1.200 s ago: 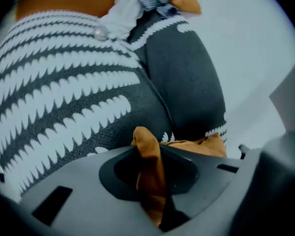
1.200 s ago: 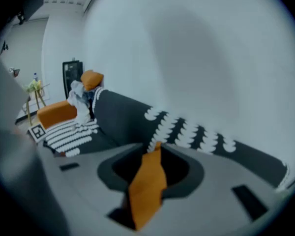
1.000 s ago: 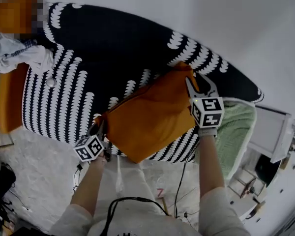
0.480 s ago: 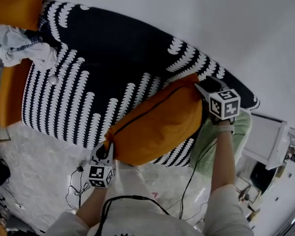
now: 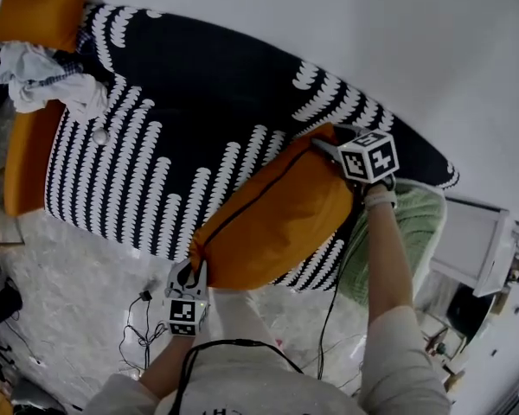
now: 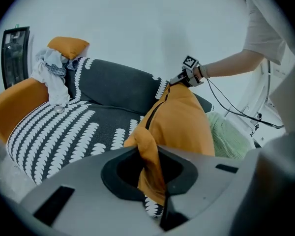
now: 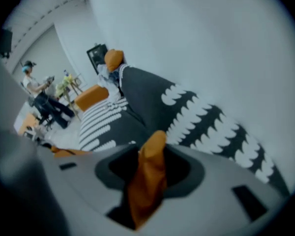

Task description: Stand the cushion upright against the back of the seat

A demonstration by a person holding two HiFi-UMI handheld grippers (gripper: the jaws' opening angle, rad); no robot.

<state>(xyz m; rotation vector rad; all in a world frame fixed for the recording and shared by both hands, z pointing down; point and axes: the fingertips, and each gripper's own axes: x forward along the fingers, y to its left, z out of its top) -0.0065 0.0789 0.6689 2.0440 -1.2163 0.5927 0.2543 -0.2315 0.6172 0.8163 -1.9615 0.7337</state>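
Note:
The orange cushion (image 5: 272,219) stands tilted on its long edge on the black sofa with white leaf print (image 5: 156,145), its top near the backrest (image 5: 225,67). My left gripper (image 5: 190,271) is shut on the cushion's near lower corner, and the fabric is pinched between its jaws (image 6: 148,154). My right gripper (image 5: 322,145) is at the far top corner by the backrest. Its jaws are closing with the orange corner (image 7: 148,176) between them and dark gaps show beside the fabric. From the left gripper view the cushion (image 6: 182,122) rises toward the right gripper (image 6: 179,80).
A white cloth heap (image 5: 48,80) lies at the sofa's far left, beside an orange cushion (image 5: 43,11) and an orange side pad (image 5: 26,158). A green knitted cover (image 5: 411,223) and a white box (image 5: 471,240) sit right of the sofa. Cables (image 5: 138,318) trail on the floor.
The cushion has swung from lying slanted to standing on edge. My left gripper has dropped toward me with its corner. My right gripper has widened and shifted onto the top corner.

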